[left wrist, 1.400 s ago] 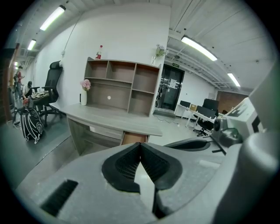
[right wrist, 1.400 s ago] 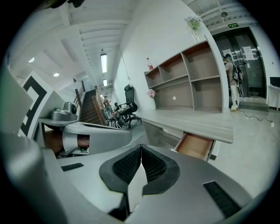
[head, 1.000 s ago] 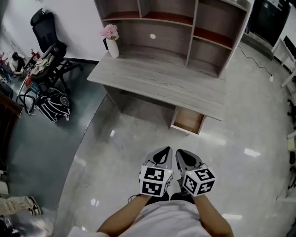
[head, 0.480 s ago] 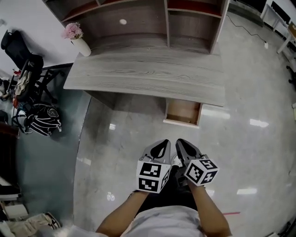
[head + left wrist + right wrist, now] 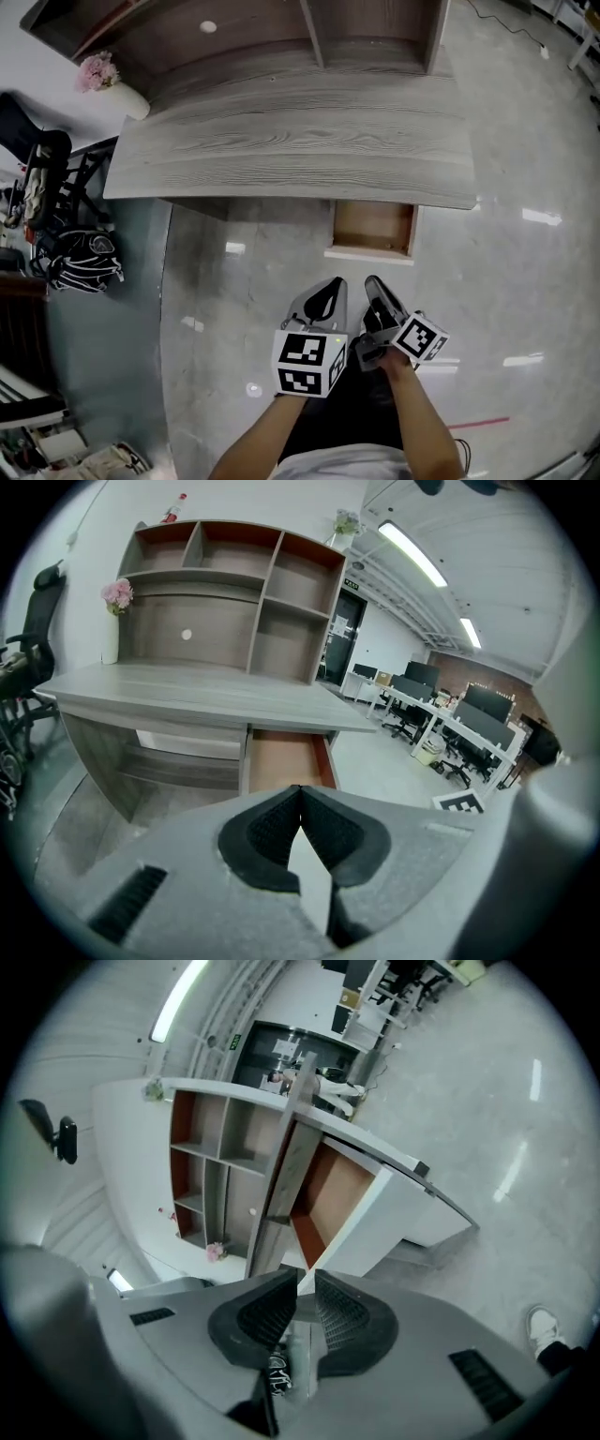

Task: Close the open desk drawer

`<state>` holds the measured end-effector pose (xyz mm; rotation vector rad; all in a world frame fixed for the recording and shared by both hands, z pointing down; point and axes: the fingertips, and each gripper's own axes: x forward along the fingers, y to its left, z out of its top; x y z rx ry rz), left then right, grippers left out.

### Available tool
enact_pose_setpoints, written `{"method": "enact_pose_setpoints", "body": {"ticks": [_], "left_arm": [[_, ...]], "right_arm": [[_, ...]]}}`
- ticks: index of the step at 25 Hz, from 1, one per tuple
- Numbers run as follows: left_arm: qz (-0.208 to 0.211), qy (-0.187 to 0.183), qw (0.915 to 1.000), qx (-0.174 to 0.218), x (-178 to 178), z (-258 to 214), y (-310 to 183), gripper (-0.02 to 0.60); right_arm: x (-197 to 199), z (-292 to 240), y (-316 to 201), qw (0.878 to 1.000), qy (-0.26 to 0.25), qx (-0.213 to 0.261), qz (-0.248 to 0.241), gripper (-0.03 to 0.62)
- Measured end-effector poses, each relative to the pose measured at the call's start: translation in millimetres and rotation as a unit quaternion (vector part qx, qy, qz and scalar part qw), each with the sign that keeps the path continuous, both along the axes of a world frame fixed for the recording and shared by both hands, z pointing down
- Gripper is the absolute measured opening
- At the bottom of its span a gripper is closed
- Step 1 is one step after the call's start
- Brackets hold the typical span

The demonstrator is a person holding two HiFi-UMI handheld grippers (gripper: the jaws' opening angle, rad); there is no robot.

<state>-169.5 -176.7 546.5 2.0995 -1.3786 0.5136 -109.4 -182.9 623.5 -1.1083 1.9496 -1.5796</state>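
Change, view: the bench (image 5: 281,150) fills more of the head view than a second ago, and the upper shelves of its hutch (image 5: 375,33) have slid off the top edge.
Change, drawer: the drawer (image 5: 372,228) lies nearer my claws than before. It stands as far out as it did then (front panel well clear of the bench edge).
Change, right claw: it has rolled over. Its marker cube (image 5: 420,336) now shows cornerwise, where earlier it sat square beside the left one (image 5: 309,361).
Change, vase: the vase (image 5: 131,103) of pink flowers has drifted to the upper left corner of the head view.
Drawer, count: one. It sits under the right part of the bench, pulled out toward me, its brown wooden bottom showing, just ahead of both claws on the pale glossy floor (image 5: 234,309).
Claws, count: two, side by side and close together.
Left claw (image 5: 335,280): pads meeting at the tips (seen plainly in the left gripper view), pointing at the drawer.
Right claw (image 5: 372,280): pads drawn together but for a thin slit, with the drawer's white front beyond them.
Marker cubes, count: two, one per claw.
Bench, count: one, grey woodgrain.
Vase, count: one, at the bench's far left.
Red line (image 5: 478,424) on the floor, count: one, at my right.
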Motion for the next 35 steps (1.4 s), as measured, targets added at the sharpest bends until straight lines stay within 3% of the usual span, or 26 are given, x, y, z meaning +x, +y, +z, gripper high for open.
{"method": "enact_pose_setpoints", "body": {"ticks": [6, 10, 23, 27, 31, 35], "left_arm": [[-0.002, -0.005, 0.9999, -0.015, 5.4, 15.7, -17.1, 0.005], [-0.002, -0.005, 0.9997, -0.024, 6.2, 24.6, -23.2, 0.005], [-0.002, -0.016, 0.9994, -0.032, -3.2, 28.6, -35.1, 0.005], [0.003, -0.019, 0.9995, -0.027, -0.9, 25.0, -37.3, 0.005], [0.006, -0.017, 0.9996, -0.021, 2.4, 18.8, -39.7, 0.005], [0.011, -0.017, 0.9996, -0.017, 5.7, 13.3, -40.8, 0.005]], "right_arm": [[4.0, 15.4, -19.1, 0.999, -0.046, 0.009, 0.024, 0.137], [15.0, 32.0, -36.2, 0.994, -0.081, -0.002, 0.072, 0.23], [25.0, 73.7, -55.7, 0.991, -0.067, -0.043, 0.112, 0.25], [29.1, 85.0, -44.7, 0.985, -0.047, -0.104, 0.126, 0.249], [27.0, 66.0, -46.3, 0.983, -0.064, -0.103, 0.135, 0.249], [25.5, 52.2, -46.8, 0.975, -0.084, -0.139, 0.15, 0.249]]}}
